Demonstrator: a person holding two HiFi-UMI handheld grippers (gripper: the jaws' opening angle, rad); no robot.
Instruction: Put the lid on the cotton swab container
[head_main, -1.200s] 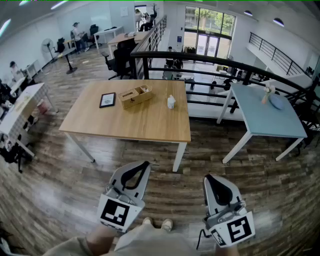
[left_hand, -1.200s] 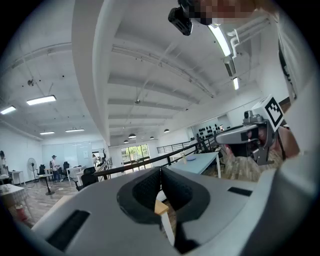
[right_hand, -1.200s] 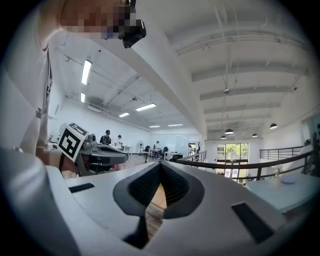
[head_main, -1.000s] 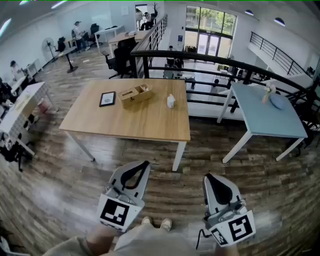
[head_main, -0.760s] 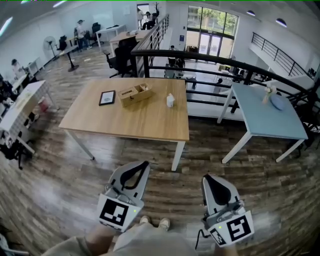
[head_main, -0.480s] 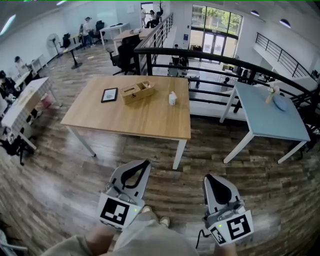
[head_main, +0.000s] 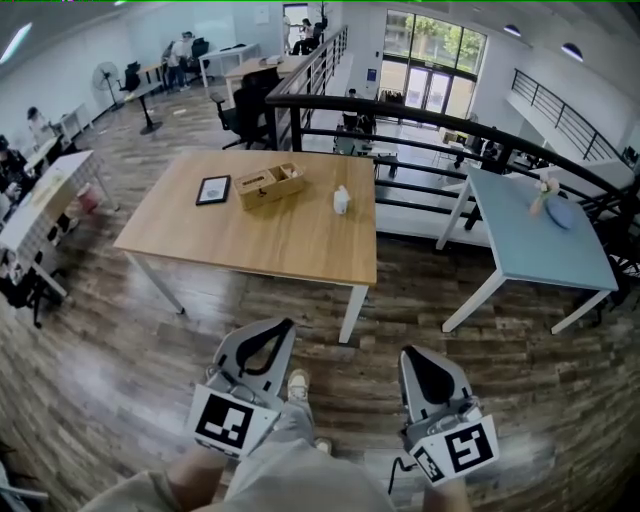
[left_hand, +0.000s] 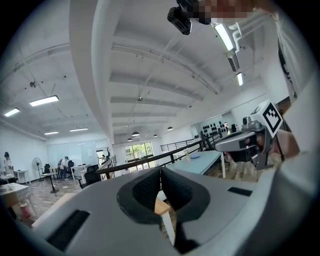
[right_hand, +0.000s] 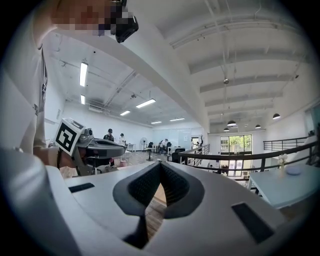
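Note:
A small white container (head_main: 342, 201), too far off to tell lid from body, stands near the far right edge of the wooden table (head_main: 300, 245). Both grippers hang low in front of me, well short of the table, over the wood floor. My left gripper (head_main: 284, 323) is shut with nothing between its jaws; its own view (left_hand: 160, 170) shows the jaws meeting. My right gripper (head_main: 408, 353) is also shut and empty, jaws pressed together (right_hand: 160, 164). Each gripper shows in the other's view: the right one (left_hand: 250, 142) and the left one (right_hand: 92, 147).
On the table lie a wooden box (head_main: 270, 184) and a dark framed tablet (head_main: 214, 190). A light blue table (head_main: 535, 235) stands to the right. A black railing (head_main: 450, 125) runs behind both tables. Desks, chairs and people are at the far left. My shoe (head_main: 297, 383) shows below.
The view has shifted slightly as the person stepped forward, one foot now ahead between the grippers. Both grippers stay shut and keep their places in the view.

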